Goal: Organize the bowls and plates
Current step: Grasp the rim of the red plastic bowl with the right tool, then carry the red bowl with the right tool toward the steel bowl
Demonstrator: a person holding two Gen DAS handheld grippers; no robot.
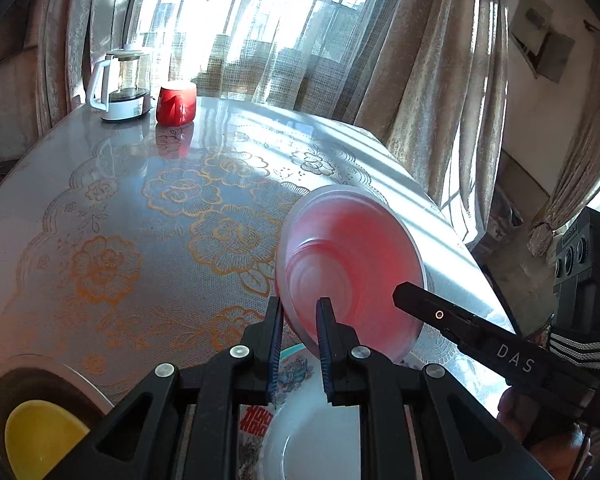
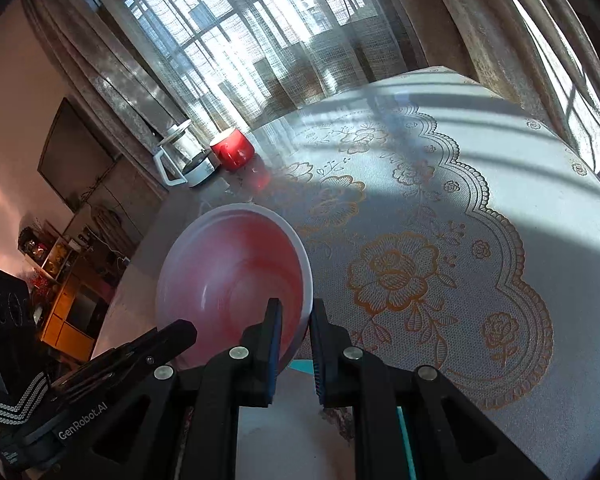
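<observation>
A pink bowl (image 1: 352, 264) with a white rim is held tilted above the table between both grippers. My left gripper (image 1: 299, 322) is shut on its near-left rim. My right gripper (image 2: 294, 322) is shut on the opposite rim of the bowl (image 2: 236, 276), and its finger also shows in the left wrist view (image 1: 460, 320). Below the bowl lies a white plate (image 1: 320, 440) with a printed, teal-edged rim. A yellow bowl (image 1: 40, 436) sits on a dark plate at the near left.
A glass kettle (image 1: 120, 84) and a red mug (image 1: 177, 103) stand at the table's far edge by the curtained window. The floral lace tablecloth (image 2: 440, 260) covers the round table. A cabinet (image 2: 72, 312) stands off to the left.
</observation>
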